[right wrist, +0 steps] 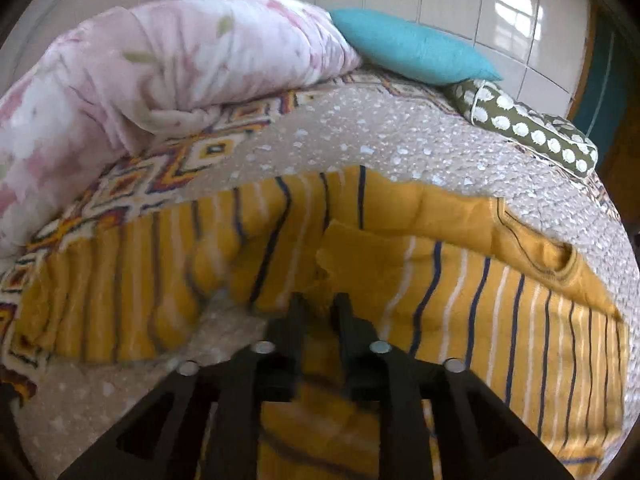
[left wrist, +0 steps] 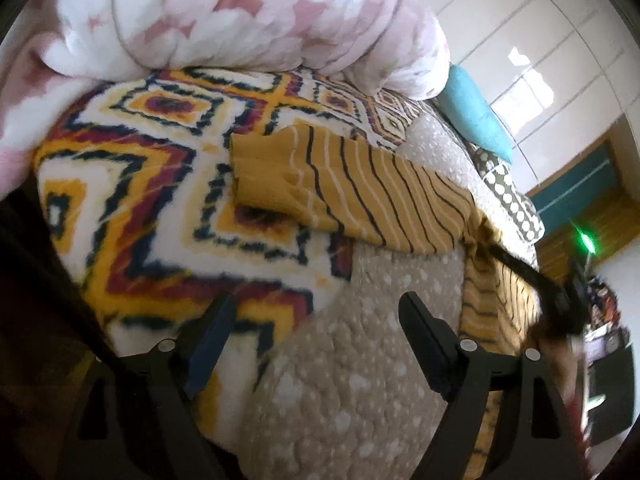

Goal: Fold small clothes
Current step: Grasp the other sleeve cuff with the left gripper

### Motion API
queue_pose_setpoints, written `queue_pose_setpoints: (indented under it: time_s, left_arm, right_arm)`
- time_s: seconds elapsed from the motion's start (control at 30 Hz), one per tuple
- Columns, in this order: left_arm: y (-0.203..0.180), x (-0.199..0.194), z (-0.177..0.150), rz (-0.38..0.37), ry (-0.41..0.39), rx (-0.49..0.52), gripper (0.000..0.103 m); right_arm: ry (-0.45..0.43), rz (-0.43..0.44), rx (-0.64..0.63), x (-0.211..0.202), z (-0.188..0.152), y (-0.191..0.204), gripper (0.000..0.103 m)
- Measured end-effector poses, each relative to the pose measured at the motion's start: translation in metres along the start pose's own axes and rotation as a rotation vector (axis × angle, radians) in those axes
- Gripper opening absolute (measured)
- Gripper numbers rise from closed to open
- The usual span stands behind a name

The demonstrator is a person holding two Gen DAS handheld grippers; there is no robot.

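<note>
A mustard-yellow shirt with thin navy and white stripes (right wrist: 460, 280) lies spread on the bed, its neckline toward the right. One sleeve (left wrist: 340, 188) stretches out over the patterned blanket. My right gripper (right wrist: 321, 306) hovers low over the shirt's middle. Its jaws stand a narrow gap apart, with a crumpled fold of yellow cloth (right wrist: 332, 256) just ahead of the tips and cloth showing in the gap; the pads do not visibly press on it. My left gripper (left wrist: 318, 304) is wide open above the beige dotted quilt (left wrist: 360, 360), nothing between its fingers, short of the sleeve.
A bulky pink floral duvet (right wrist: 160, 64) is heaped at the back left. A teal pillow (right wrist: 412, 46) and an olive dotted pillow (right wrist: 532, 128) lie by the tiled wall. A bright geometric blanket (left wrist: 140, 168) covers the bed's left part.
</note>
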State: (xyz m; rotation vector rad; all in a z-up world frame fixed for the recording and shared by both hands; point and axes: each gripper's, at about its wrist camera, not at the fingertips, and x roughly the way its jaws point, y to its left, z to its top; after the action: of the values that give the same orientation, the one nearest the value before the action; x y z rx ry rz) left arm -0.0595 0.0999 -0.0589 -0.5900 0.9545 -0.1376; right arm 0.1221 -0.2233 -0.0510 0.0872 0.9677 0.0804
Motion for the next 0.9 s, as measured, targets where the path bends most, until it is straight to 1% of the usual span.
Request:
queue_pose_setpoints:
  time_s: [0.07,0.1,0.13,0.17,0.27,0.3,0.33,0.37,0.4,0.43,0.47,0.5,0.57,0.6,0.63,0.73,0.8,0.83,0.9]
  left_arm:
    - [0.002,0.007,0.011,-0.024,-0.005,-0.015,0.082]
    - [0.002,0.012,0.016,-0.025,-0.006,-0.018,0.082]
    - [0.002,0.02,0.023,-0.021,-0.006,-0.027,0.082]
    - [0.002,0.025,0.027,-0.02,-0.005,-0.034,0.082]
    - [0.0,0.046,0.041,0.011,-0.021,-0.045,0.082]
    - [-0.003,0.05,0.045,0.027,-0.033,-0.037,0.076]
    - [-0.006,0.055,0.051,0.043,-0.039,-0.025,0.065]
    - [-0.008,0.063,0.059,0.068,-0.022,-0.012,0.029]
    - [-0.009,0.07,0.067,0.108,0.005,-0.002,0.004]
    - [-0.009,0.072,0.073,0.124,0.016,-0.002,0.004]
    - [-0.007,0.07,0.081,0.134,-0.009,-0.008,0.004]
    - [-0.012,0.061,0.091,0.194,-0.071,0.018,0.004]
    - [-0.03,0.042,0.107,0.309,-0.184,0.109,0.004]
    - [-0.041,0.032,0.116,0.353,-0.24,0.154,0.004]
    - [-0.055,0.022,0.126,0.377,-0.283,0.196,0.004]
    - [-0.1,0.002,0.145,0.401,-0.359,0.301,0.004]
    - [-0.137,-0.004,0.147,0.394,-0.388,0.376,0.004]
    - [-0.154,-0.005,0.145,0.373,-0.389,0.407,0.004]
    - [-0.197,0.0,0.133,0.294,-0.361,0.472,0.004]
  right_arm:
    - [-0.015,0.052,0.021,-0.027,-0.016,-0.001,0.027]
    - [-0.025,0.067,0.024,-0.04,-0.025,-0.003,0.028]
    - [-0.035,0.076,0.026,-0.055,-0.035,-0.006,0.032]
    - [-0.046,0.075,0.029,-0.072,-0.049,-0.01,0.036]
    - [-0.07,0.042,0.044,-0.11,-0.081,-0.028,0.038]
    - [-0.084,0.003,0.059,-0.127,-0.095,-0.04,0.039]
    - [-0.095,-0.031,0.074,-0.14,-0.107,-0.05,0.039]
    - [-0.102,-0.061,0.086,-0.149,-0.114,-0.06,0.039]
    - [-0.108,-0.103,0.107,-0.16,-0.124,-0.072,0.039]
    - [-0.11,-0.13,0.129,-0.166,-0.13,-0.083,0.039]
    - [-0.112,-0.156,0.17,-0.176,-0.14,-0.099,0.039]
    - [-0.112,-0.17,0.21,-0.184,-0.147,-0.114,0.039]
    - [-0.117,-0.2,0.307,-0.2,-0.166,-0.143,0.039]
    - [-0.121,-0.209,0.347,-0.206,-0.174,-0.154,0.039]
    - [-0.124,-0.215,0.387,-0.211,-0.182,-0.167,0.039]
    - [-0.133,-0.221,0.487,-0.222,-0.206,-0.193,0.039]
    - [-0.14,-0.218,0.538,-0.226,-0.217,-0.205,0.039]
    - [-0.144,-0.214,0.559,-0.228,-0.224,-0.209,0.039]
    - [-0.15,-0.204,0.594,-0.229,-0.233,-0.214,0.039]
